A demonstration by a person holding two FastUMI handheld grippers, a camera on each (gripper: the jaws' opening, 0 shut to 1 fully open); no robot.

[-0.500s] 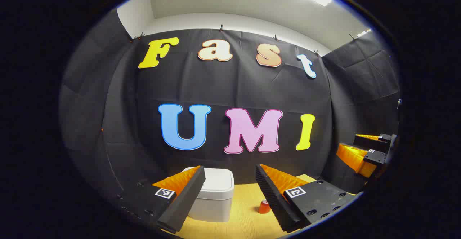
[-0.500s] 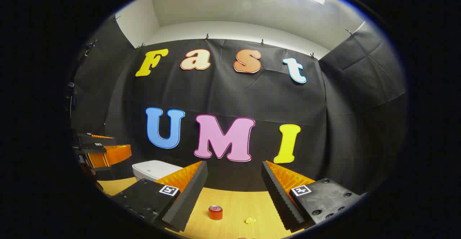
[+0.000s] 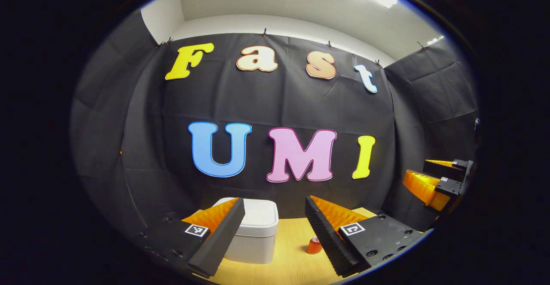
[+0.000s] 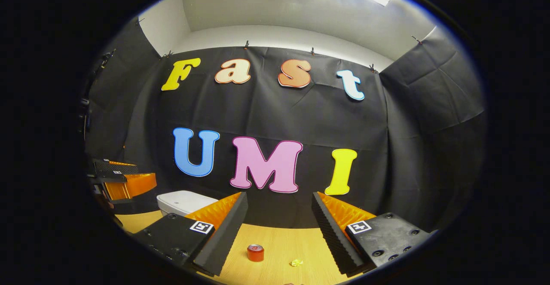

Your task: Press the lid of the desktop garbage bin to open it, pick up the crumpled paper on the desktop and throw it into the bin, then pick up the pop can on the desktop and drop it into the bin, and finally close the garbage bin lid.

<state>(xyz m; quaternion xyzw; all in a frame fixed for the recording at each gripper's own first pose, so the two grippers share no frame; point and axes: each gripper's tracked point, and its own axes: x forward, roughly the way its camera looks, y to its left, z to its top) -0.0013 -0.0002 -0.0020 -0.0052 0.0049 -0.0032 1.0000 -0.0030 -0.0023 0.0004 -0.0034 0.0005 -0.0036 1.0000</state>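
Two grippers hang above the table (image 4: 275, 237), each with its fingers spread wide and nothing between them. In the left gripper view, the left gripper (image 3: 274, 205) looks toward the garbage bin (image 3: 258, 237), which stands near the table's far edge, close to the black cloth wall (image 3: 279, 104); its left finger (image 3: 217, 237) overlaps the bin's left side, and the pop can (image 3: 314, 245) peeks out just beside the right finger (image 3: 326, 237). The right gripper (image 3: 429, 177) shows at that view's right edge, well apart from the bin, fingers parted.

In the right gripper view, the right gripper (image 4: 279, 201) frames the can (image 4: 255, 252) and the crumpled paper (image 4: 296, 262) in the gap between its fingers, both lying on the table farther off (neither touched). Can and paper sit near each other, apart.

The bin is white, boxy with rounded corners, lid down flat. The can is red, upright, silver-topped. The paper is a small yellow wad. The left gripper (image 4: 116, 175) shows at that view's left edge, beside the bin (image 4: 182, 201).
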